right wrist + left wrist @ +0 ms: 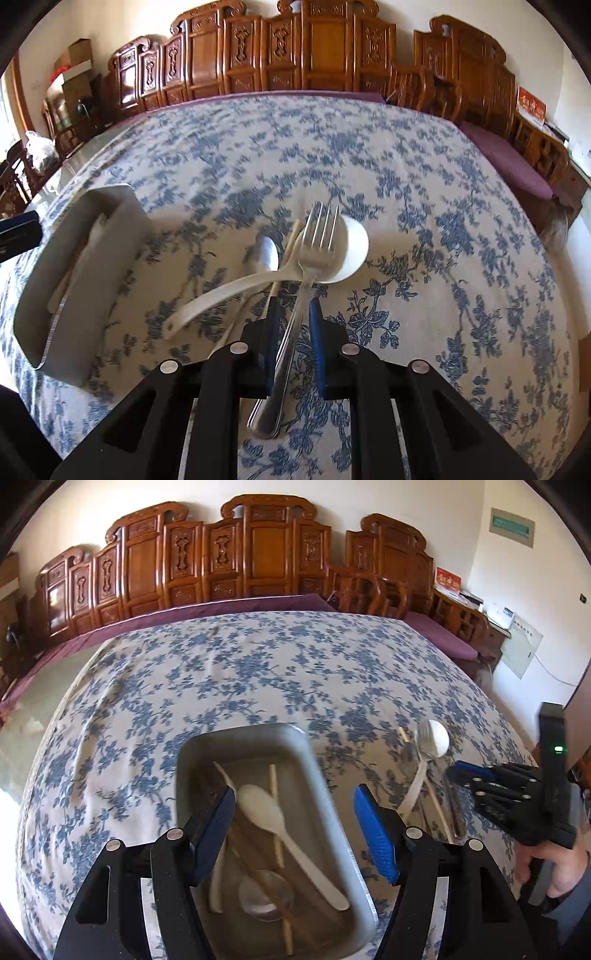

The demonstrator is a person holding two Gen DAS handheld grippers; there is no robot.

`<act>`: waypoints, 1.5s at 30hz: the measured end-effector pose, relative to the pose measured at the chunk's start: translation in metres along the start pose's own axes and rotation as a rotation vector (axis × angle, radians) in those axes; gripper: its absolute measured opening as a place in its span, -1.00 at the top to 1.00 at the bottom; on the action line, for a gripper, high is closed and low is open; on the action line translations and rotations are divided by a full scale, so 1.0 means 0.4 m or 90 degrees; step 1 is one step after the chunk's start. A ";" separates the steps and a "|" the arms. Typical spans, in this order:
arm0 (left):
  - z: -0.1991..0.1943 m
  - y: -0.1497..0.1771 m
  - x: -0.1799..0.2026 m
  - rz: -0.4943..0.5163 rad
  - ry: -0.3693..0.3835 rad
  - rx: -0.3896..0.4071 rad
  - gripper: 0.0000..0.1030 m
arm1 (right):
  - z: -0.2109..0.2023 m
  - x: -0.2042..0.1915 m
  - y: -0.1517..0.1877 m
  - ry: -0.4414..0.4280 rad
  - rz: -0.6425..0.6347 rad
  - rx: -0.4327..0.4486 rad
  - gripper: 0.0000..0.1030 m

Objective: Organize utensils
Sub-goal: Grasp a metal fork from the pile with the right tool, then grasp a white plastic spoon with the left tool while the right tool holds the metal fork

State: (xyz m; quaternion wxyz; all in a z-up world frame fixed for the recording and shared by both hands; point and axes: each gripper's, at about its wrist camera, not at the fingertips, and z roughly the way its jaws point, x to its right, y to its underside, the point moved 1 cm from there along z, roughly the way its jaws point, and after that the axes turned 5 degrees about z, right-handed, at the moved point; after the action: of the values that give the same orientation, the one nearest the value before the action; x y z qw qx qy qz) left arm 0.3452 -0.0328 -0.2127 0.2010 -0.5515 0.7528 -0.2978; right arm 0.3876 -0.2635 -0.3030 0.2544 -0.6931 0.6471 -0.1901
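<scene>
Steel fork [312, 266] clamped in right hand-held gripper [293, 314] — tines forward, left hand-held gripper [295, 805] spread wide over grey tray [332, 794]

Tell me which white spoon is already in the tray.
The white spoon lying in the grey tray, under the open left gripper. The other, the white ladle spoon, lies on the tablecloth beneath the fork.

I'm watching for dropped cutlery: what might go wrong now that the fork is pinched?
The right gripper holds the metal fork by its thin handle, so it may swivel or slip. Its tines overlap the white ladle and chopstick, which lifting might drag. The tray already looks crowded.
</scene>
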 end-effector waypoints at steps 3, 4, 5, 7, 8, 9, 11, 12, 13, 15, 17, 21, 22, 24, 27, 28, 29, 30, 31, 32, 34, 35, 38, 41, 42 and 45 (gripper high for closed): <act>0.006 -0.003 0.019 0.001 0.005 -0.003 -0.24 | 0.034 -0.002 -0.002 0.015 0.002 -0.017 0.65; 0.009 -0.004 0.024 0.001 0.006 -0.004 -0.24 | 0.045 0.000 -0.005 0.014 0.008 -0.023 0.65; 0.010 -0.004 0.028 0.002 0.007 -0.005 -0.24 | 0.053 0.002 -0.007 0.014 0.011 -0.027 0.65; 0.014 -0.004 0.039 0.006 0.009 -0.007 -0.24 | 0.064 0.001 -0.013 0.022 0.013 -0.033 0.65; 0.015 -0.005 0.040 0.007 0.009 -0.008 -0.24 | 0.069 0.002 -0.015 0.028 0.014 -0.036 0.65; 0.015 -0.006 0.045 0.009 0.010 -0.008 -0.24 | 0.072 0.002 -0.018 0.033 0.014 -0.036 0.65; 0.014 -0.008 0.052 0.012 0.013 -0.007 -0.24 | 0.075 0.003 -0.022 0.036 0.015 -0.040 0.66; 0.015 -0.009 0.054 0.013 0.013 -0.007 -0.24 | 0.076 0.002 -0.023 0.038 0.014 -0.043 0.66; 0.015 -0.009 0.057 0.015 0.013 -0.007 -0.24 | 0.077 0.001 -0.024 0.039 0.014 -0.045 0.66; 0.016 -0.009 0.062 0.017 0.015 -0.007 -0.24 | 0.076 0.002 -0.025 0.039 0.015 -0.051 0.73; 0.017 -0.011 0.068 0.016 0.016 -0.008 -0.24 | 0.071 0.008 -0.025 0.033 0.022 -0.058 0.84; 0.022 -0.014 0.087 0.021 0.020 -0.007 -0.24 | 0.037 0.014 -0.020 0.021 0.011 -0.050 0.84; 0.024 -0.015 0.092 0.022 0.020 -0.008 -0.24 | 0.025 0.017 -0.020 0.015 0.010 -0.046 0.84; 0.029 -0.016 0.105 0.026 0.023 -0.009 -0.23 | -0.007 0.025 -0.021 0.010 0.007 -0.034 0.84; 0.037 -0.018 0.130 0.036 0.024 -0.011 -0.23 | -0.046 0.037 -0.017 -0.003 0.003 -0.022 0.84; 0.037 -0.019 0.140 0.040 0.025 -0.009 -0.23 | -0.062 0.041 -0.012 -0.006 -0.001 -0.018 0.84; 0.038 -0.019 0.148 0.043 0.025 -0.008 -0.23 | -0.077 0.047 -0.005 -0.008 -0.005 -0.014 0.84; 0.041 -0.019 0.157 0.048 0.026 -0.009 -0.23 | -0.088 0.054 0.002 -0.009 -0.009 -0.012 0.84; 0.044 -0.019 0.167 0.052 0.028 -0.010 -0.23 | -0.096 0.060 0.007 -0.009 -0.011 -0.011 0.84; 0.049 -0.018 0.178 0.057 0.032 -0.014 -0.23 | -0.104 0.068 0.015 -0.011 -0.014 -0.011 0.84; 0.057 -0.019 0.197 0.071 0.039 -0.017 -0.23 | -0.117 0.090 0.033 -0.008 -0.016 -0.009 0.84; 0.059 -0.019 0.207 0.076 0.039 -0.018 -0.23 | -0.121 0.107 0.045 -0.005 -0.015 -0.010 0.84; 0.074 -0.025 0.238 0.092 0.052 -0.025 -0.23 | -0.115 0.154 0.068 -0.001 -0.003 -0.017 0.84; 0.093 -0.031 0.261 0.103 0.052 -0.037 -0.20 | -0.102 0.204 0.096 0.001 0.013 -0.026 0.84; 0.105 -0.035 0.271 0.108 0.051 -0.043 -0.19 | -0.097 0.212 0.104 0.003 0.011 -0.030 0.84; 0.135 -0.036 0.283 0.104 0.053 -0.065 -0.19 | -0.083 0.235 0.123 0.006 0.006 -0.038 0.84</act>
State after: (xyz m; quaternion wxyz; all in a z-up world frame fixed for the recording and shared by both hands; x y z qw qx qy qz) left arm 0.3543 -0.1558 -0.2400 0.1648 -0.4852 0.8170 -0.2647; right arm 0.3372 -0.3621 -0.3121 0.2310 -0.6963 0.6573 -0.1727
